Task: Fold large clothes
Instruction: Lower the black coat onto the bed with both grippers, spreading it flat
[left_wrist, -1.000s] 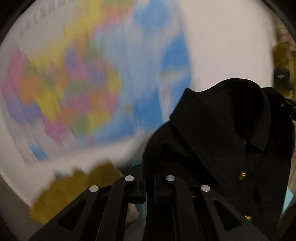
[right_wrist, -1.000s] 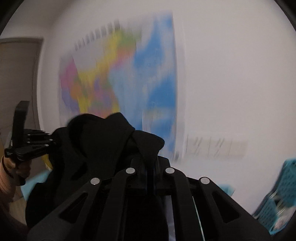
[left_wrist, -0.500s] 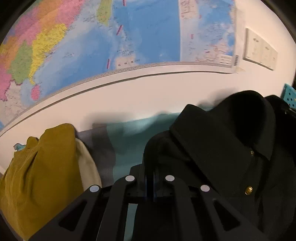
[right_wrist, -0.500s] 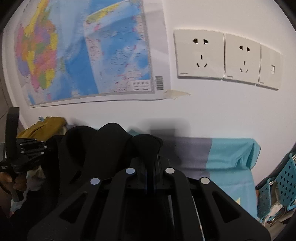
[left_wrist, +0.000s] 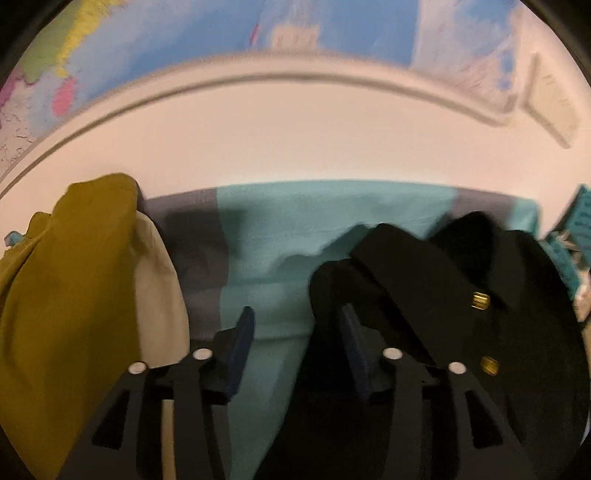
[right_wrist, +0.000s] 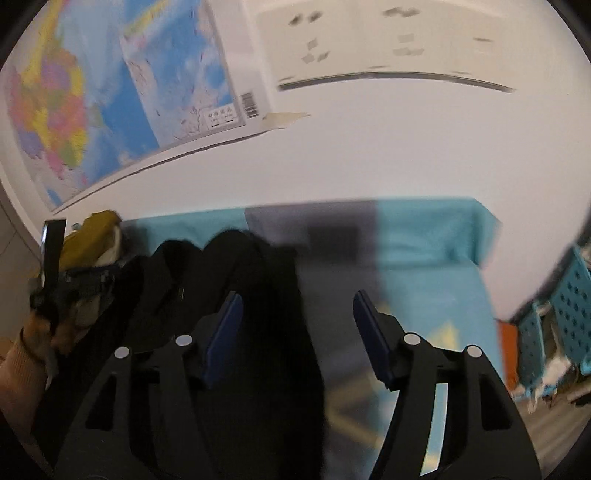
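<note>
A black coat with gold buttons (left_wrist: 461, 295) lies on the teal and grey cloth-covered table (left_wrist: 295, 229). In the left wrist view my left gripper (left_wrist: 295, 332) is open, with the coat's shoulder draped against its right finger. In the right wrist view my right gripper (right_wrist: 297, 321) is open, and the coat (right_wrist: 258, 295) lies between and over its left finger. The left gripper (right_wrist: 59, 284) and the hand holding it show at the far left of the right wrist view.
A mustard and cream pile of clothes (left_wrist: 74, 295) sits on the table's left side. A wall with a map (right_wrist: 110, 92) and sockets (right_wrist: 369, 37) stands right behind the table. Teal perforated baskets (right_wrist: 565, 314) stand to the right.
Both grippers were shut on the raised coat; now both are open and the coat has come down onto the table. Both cameras have tilted lower.
</note>
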